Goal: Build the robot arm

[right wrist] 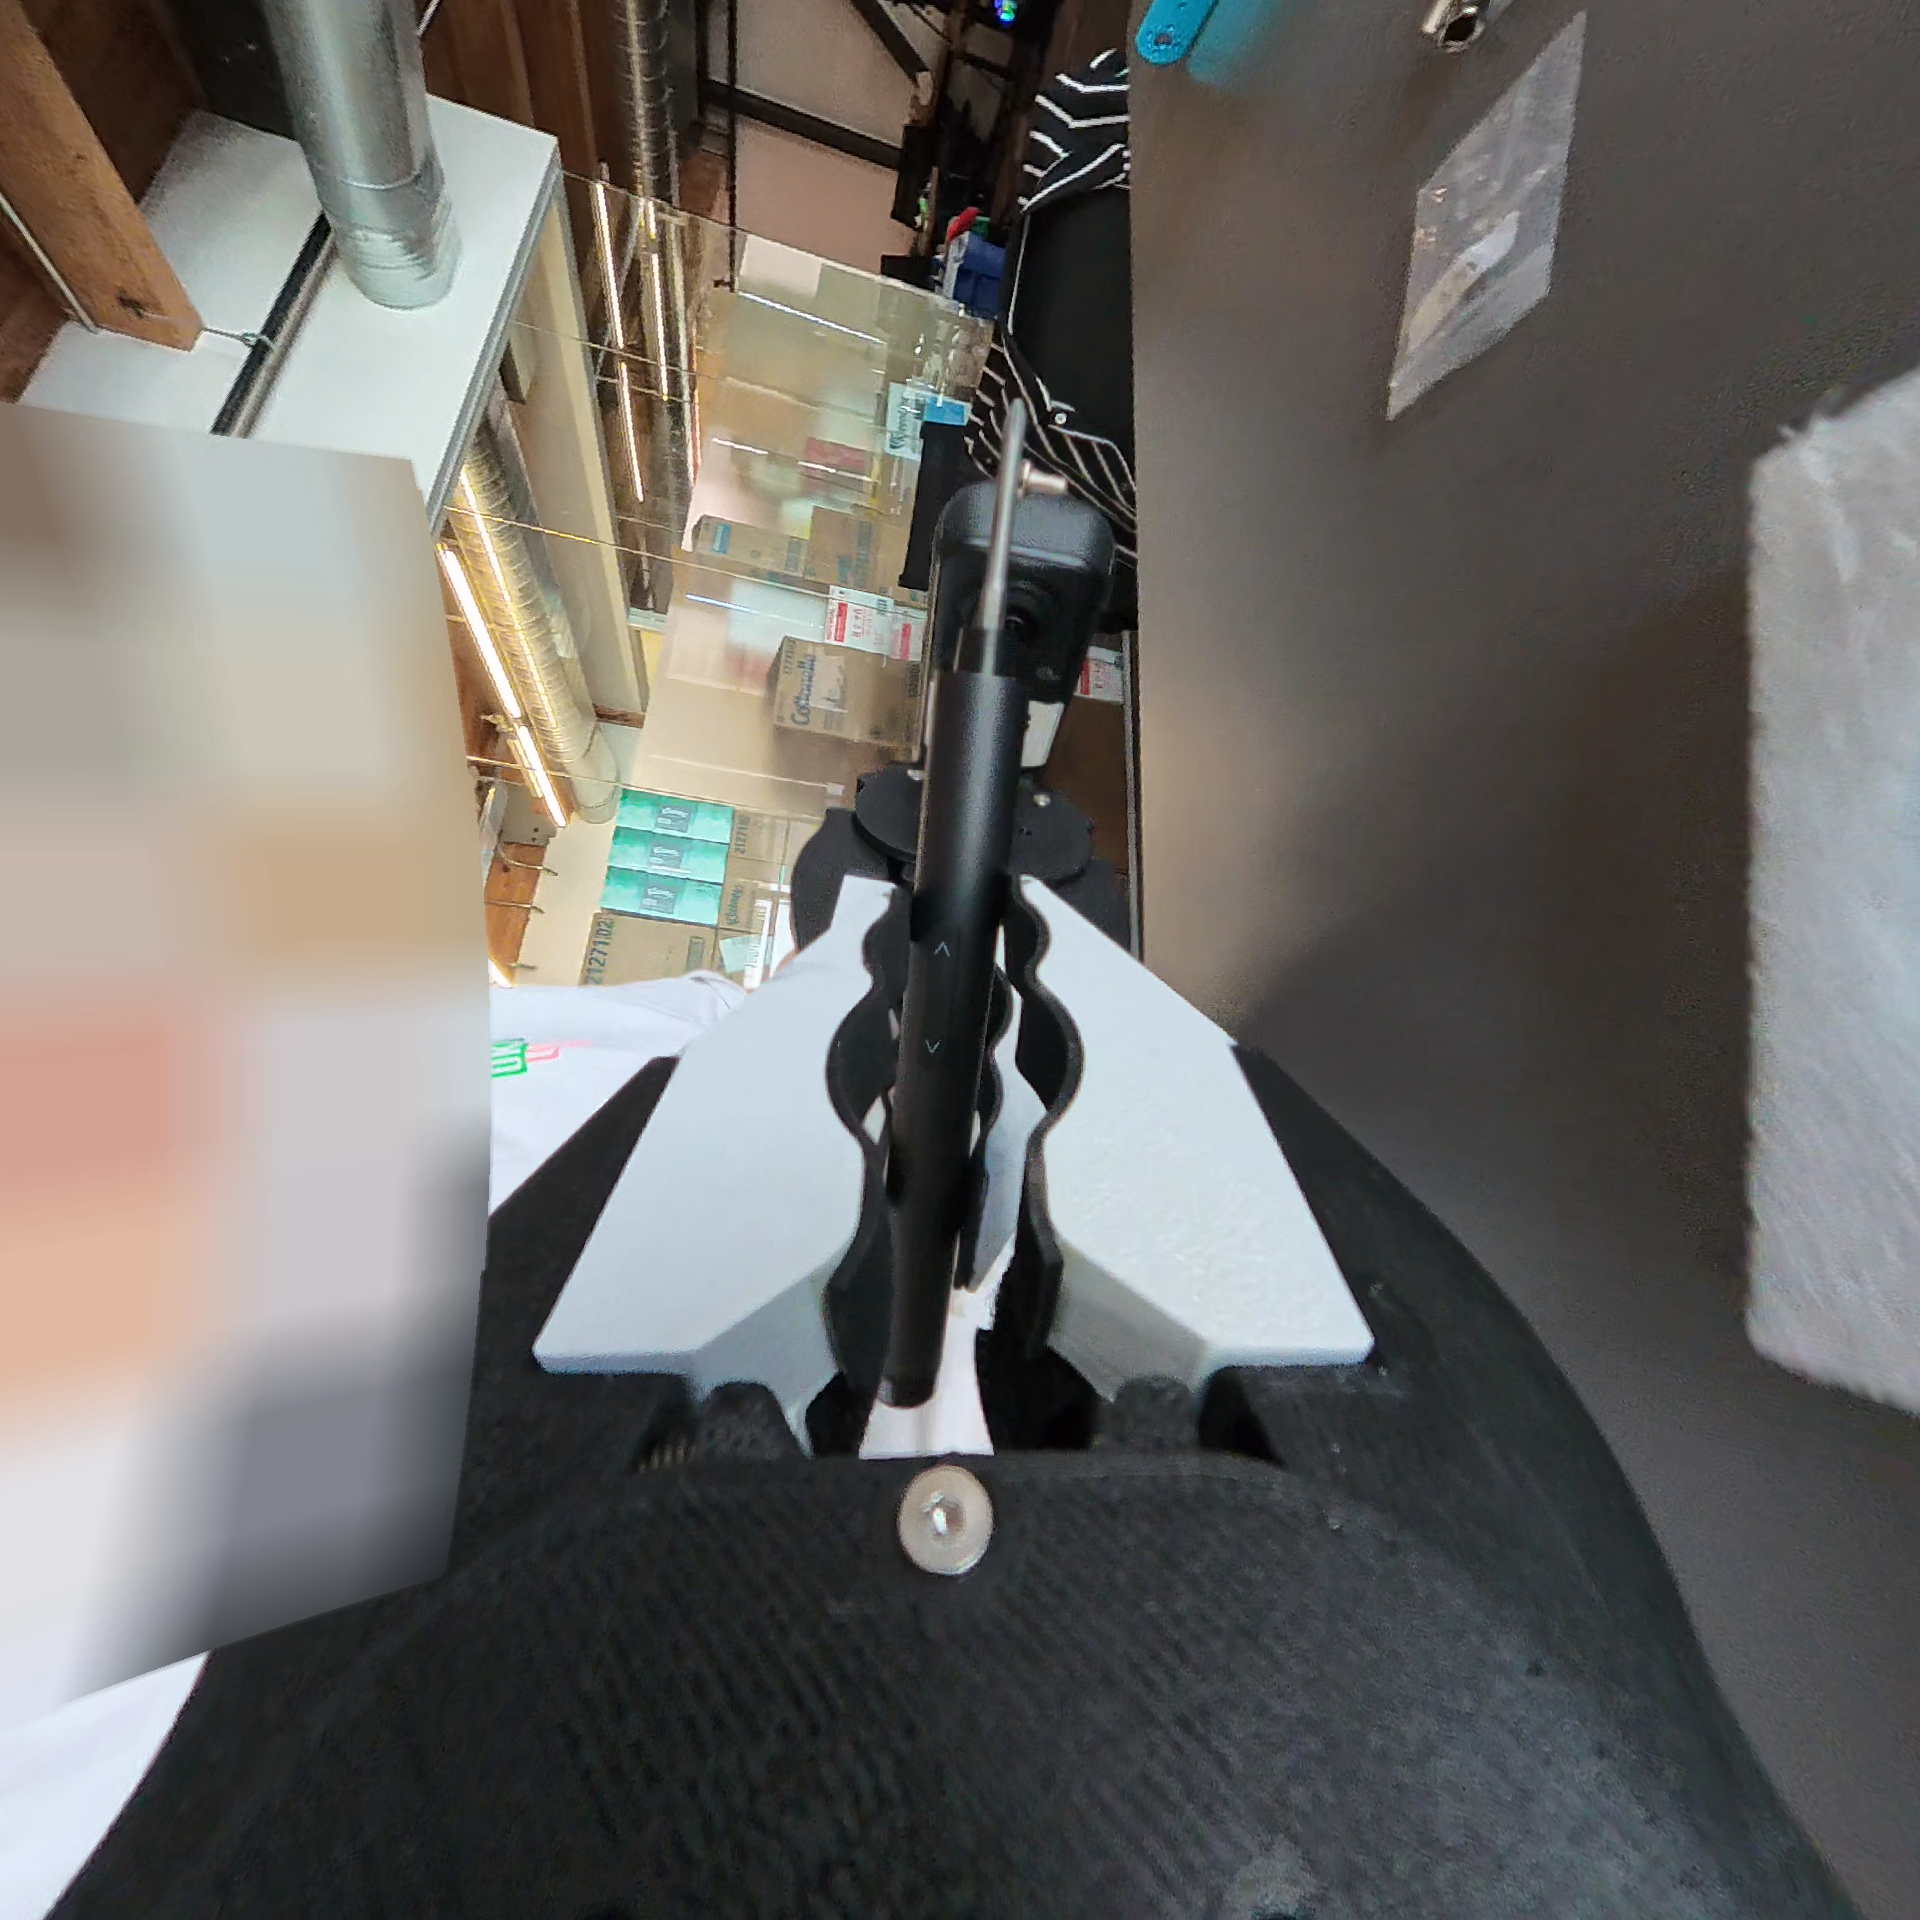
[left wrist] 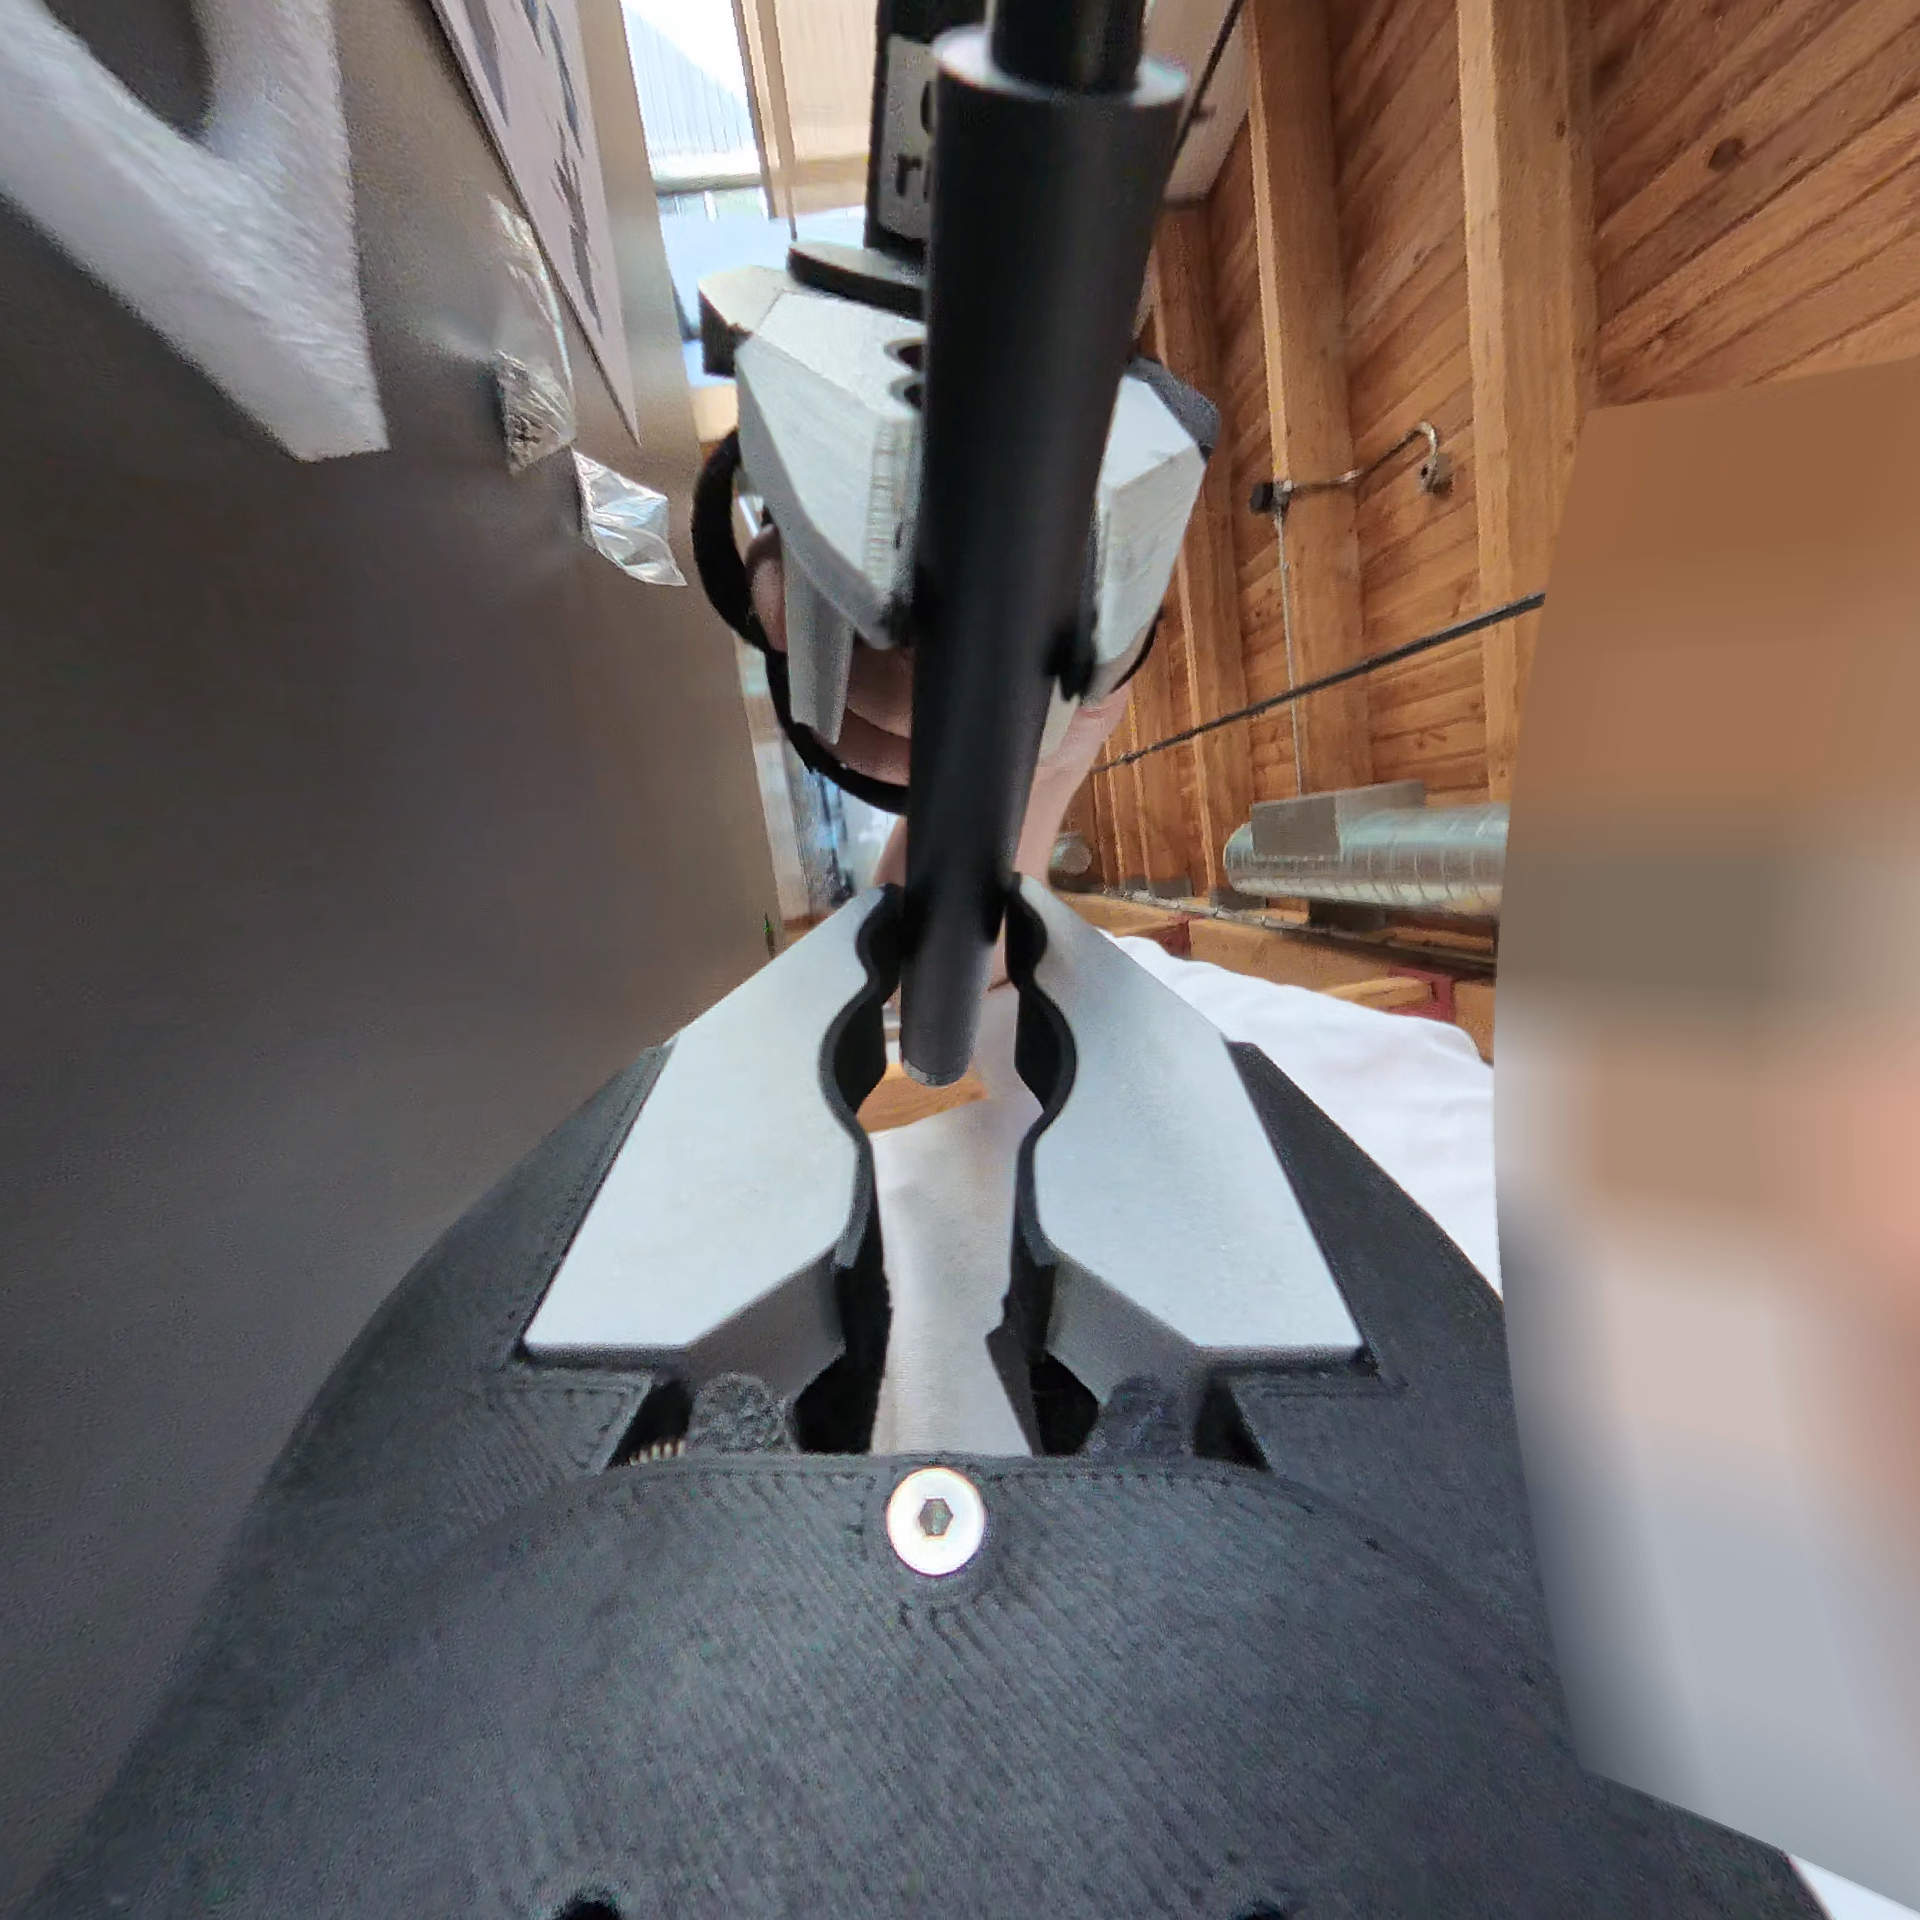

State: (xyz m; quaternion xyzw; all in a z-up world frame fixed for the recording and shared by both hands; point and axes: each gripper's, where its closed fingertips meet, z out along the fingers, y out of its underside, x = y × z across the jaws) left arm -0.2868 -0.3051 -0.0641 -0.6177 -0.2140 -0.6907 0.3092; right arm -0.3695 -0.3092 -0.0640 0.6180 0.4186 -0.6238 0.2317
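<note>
A black pen-shaped tool [left wrist: 971, 540] with two arrow buttons [right wrist: 935, 997] is held between both grippers. My left gripper [left wrist: 948, 914] is shut on its near end with just the fingertips; the tool's flat end sits between the fingers. My right gripper [right wrist: 951, 909] is shut on the tool, which lies lengthwise along its fingers, its rear end near the gripper base. In the left wrist view the right gripper [left wrist: 987, 644] grips the tool farther up, a hand behind it. In the right wrist view the left gripper's black body [right wrist: 1049, 831] shows just beyond the tool.
A grey tabletop [left wrist: 343, 831] lies close on one side, also in the right wrist view [right wrist: 1403, 727]. On it are a white block [right wrist: 1839, 883], clear plastic bags [right wrist: 1486, 229] and a cyan part [right wrist: 1174, 26]. A white-shirted person [left wrist: 1330, 1091] is close behind. The tips of one gripper are about 7 cm away from the tips of the other. About 11 cm separates my right fingertips from the white block [right wrist: 1839, 883].
</note>
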